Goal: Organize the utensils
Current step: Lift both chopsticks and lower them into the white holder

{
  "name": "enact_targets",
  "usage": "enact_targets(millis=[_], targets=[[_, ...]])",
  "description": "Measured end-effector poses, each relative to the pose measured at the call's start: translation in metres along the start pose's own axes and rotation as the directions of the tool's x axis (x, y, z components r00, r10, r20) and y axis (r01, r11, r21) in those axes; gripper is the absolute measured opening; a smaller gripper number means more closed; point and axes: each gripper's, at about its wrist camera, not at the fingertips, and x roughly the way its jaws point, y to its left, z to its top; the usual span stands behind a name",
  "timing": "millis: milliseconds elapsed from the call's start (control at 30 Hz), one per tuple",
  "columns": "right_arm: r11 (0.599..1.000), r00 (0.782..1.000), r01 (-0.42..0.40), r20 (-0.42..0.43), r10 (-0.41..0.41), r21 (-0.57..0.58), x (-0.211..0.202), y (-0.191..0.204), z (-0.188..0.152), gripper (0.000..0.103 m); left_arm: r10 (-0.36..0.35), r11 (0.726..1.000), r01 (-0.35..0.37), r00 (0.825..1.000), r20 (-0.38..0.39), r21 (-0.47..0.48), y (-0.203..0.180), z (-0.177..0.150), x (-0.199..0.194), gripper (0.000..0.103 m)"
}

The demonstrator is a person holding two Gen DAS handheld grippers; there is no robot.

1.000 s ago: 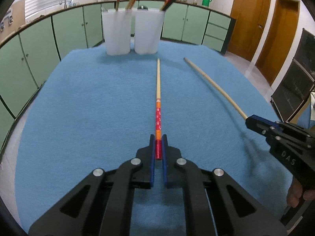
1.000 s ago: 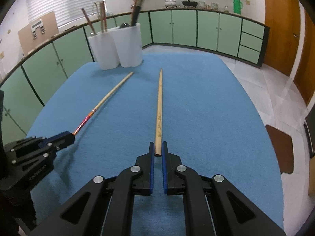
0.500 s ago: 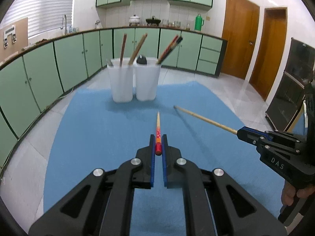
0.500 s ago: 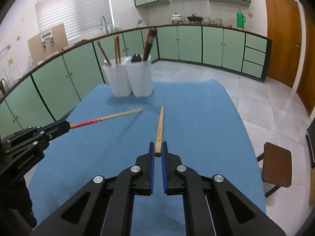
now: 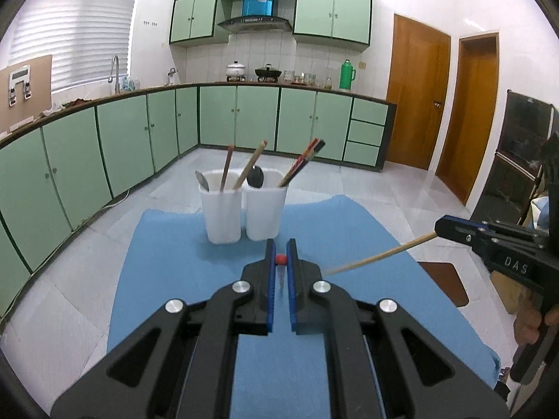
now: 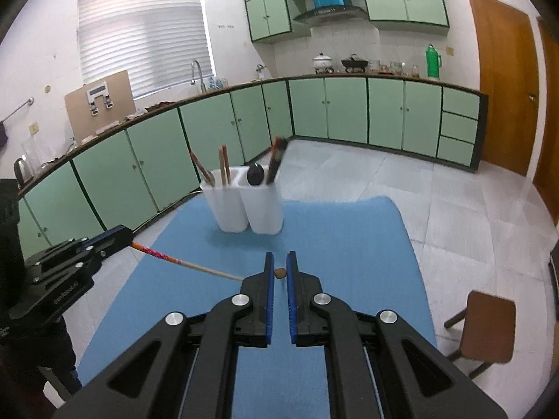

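Left gripper [image 5: 280,260]: the jaws are narrow and clamp the red-ended chopstick [image 6: 167,257] at its thick end. In its own view only the round red butt shows between the jaws.
Right gripper [image 6: 279,272]: the jaws are narrow and clamp the plain wooden chopstick [image 5: 380,255] at its thick end. The brown butt sits between the jaws.
Where the chopsticks are: both are lifted above the blue mat [image 5: 167,262]. Each points forward from its jaws, with the tip slanting toward the middle, in front of the other gripper.
Holders: two white cups [image 5: 244,206] stand touching each other on the bench, ahead of both pairs of jaws and near them.
Count of chopsticks in the jaws: two, one for each gripper.
Count in the cups: several sticks, one metal spoon [image 5: 202,181] in the cup ahead-left of the left jaws, and one dark spoon head [image 5: 255,176] in the cup beside it. I cannot count the sticks exactly.
Handling: I judge each chopstick light, stiff and thin, and the smooth round shaft may be slippery. A hold at the very end leaves a long free length, so the tip can swing or turn between the jaws.
Where to take hold: the thick end is a good place, because the thin tip is free to enter a cup first.
Step, as I judge: carrying both chopsticks to the cups. They are not yet inside.
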Motion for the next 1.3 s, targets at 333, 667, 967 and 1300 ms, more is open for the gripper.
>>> enact_targets(millis=[333, 667, 967, 1300], targets=[[0.996, 0.998, -0.066, 0.007, 0.066, -0.051, -0.004, 0.010, 0.039, 0.007, -0.021, 1.000, 0.020, 0.999, 0.038, 0.023, 0.006, 0.024, -0.015, 0.005], [0.985, 0.994, -0.093, 0.044, 0.101, -0.142, -0.006, 0.023, 0.088, 0.007, -0.010, 0.999, 0.005, 0.994, 0.110, 0.052, 0.024, 0.063, -0.037, 0.005], [0.979, 0.981, -0.102, 0.144, 0.128, -0.176, -0.002, 0.036, 0.153, 0.007, 0.070, 0.992, -0.093, 0.967, 0.246, 0.081, 0.046, 0.123, -0.051, 0.005], [0.985, 0.961, -0.081, 0.252, 0.117, -0.151, 0.032, 0.037, 0.218, 0.007, 0.077, 0.988, -0.110, 0.959, 0.273, 0.107, 0.050, 0.176, -0.004, 0.005]])
